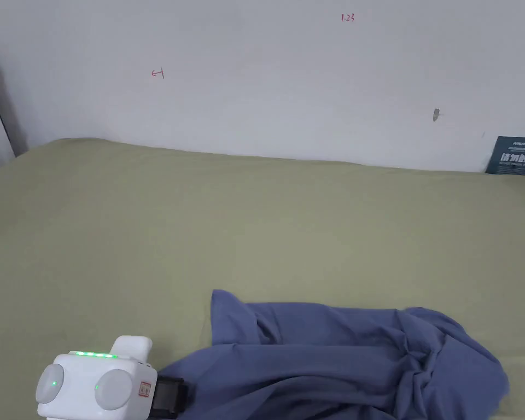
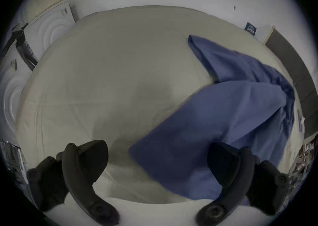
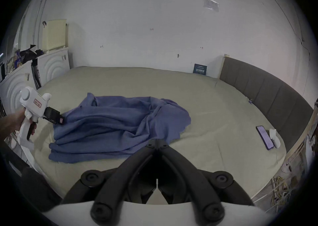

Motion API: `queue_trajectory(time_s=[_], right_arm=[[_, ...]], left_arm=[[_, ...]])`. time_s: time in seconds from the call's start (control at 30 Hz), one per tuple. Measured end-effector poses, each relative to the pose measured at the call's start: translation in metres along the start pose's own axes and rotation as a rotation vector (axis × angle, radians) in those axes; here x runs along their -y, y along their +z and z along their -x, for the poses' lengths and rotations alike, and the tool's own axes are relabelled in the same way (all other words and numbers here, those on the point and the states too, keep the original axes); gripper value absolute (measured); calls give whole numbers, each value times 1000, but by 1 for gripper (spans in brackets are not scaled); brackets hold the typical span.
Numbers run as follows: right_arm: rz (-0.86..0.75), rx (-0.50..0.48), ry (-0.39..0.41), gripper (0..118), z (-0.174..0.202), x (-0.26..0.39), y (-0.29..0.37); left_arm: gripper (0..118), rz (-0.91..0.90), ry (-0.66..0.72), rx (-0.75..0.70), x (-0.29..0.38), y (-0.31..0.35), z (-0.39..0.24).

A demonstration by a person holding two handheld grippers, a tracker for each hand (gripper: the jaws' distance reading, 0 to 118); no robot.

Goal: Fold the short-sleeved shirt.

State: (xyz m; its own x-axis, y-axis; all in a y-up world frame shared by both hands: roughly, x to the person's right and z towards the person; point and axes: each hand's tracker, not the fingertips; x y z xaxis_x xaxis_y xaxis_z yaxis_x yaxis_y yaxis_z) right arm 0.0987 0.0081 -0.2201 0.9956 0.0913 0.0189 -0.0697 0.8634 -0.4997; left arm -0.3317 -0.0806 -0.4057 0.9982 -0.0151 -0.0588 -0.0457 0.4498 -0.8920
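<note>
Two grippers start unevenly: left gripper (image 2: 157, 159) gapes wide over the crumpled shirt (image 3: 117, 123) near the bed's (image 1: 146, 229) front edge; right gripper (image 3: 157, 141) looks closed, empty. Pinch one hem corner, probably nearest, and spread flat.

The left tongs (image 2: 157, 164) gape wide, held by a hand (image 3: 16, 121); the right tongs (image 3: 157, 141) are closed.

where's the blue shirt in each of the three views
Head view: shirt crumpled at bottom centre-right, on the bed.
Left gripper view: right half, running from upper right down toward the right-hand jaw.
Right gripper view: left of centre, above the closed jaws.
Shared landmark: the dark sign against the wall, beyond the shirt, to the right.
</note>
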Motion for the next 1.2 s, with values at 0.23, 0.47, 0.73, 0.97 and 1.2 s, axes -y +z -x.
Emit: queue_trajectory(time_s=[0.23,0.47,0.73,0.97,1.2], right_arm=[[95,44,-29,1,-15,5,-19],[144,64,-84,1,-70,-37,-98],[289,-63,-10,1,-109,-111,-240],[508,-110,-37,98,-113,-106,-306],[602,-27,-82,92,-113,-75,-324]], left_arm=[[29,-71,-104,4,7,22,-13],[0,-87,-119,12,11,16,-18],[0,-84,-46,76,15,17,-7],[0,-83,-40,85,13,11,-4],[0,-67,-10,99,12,10,-2]])
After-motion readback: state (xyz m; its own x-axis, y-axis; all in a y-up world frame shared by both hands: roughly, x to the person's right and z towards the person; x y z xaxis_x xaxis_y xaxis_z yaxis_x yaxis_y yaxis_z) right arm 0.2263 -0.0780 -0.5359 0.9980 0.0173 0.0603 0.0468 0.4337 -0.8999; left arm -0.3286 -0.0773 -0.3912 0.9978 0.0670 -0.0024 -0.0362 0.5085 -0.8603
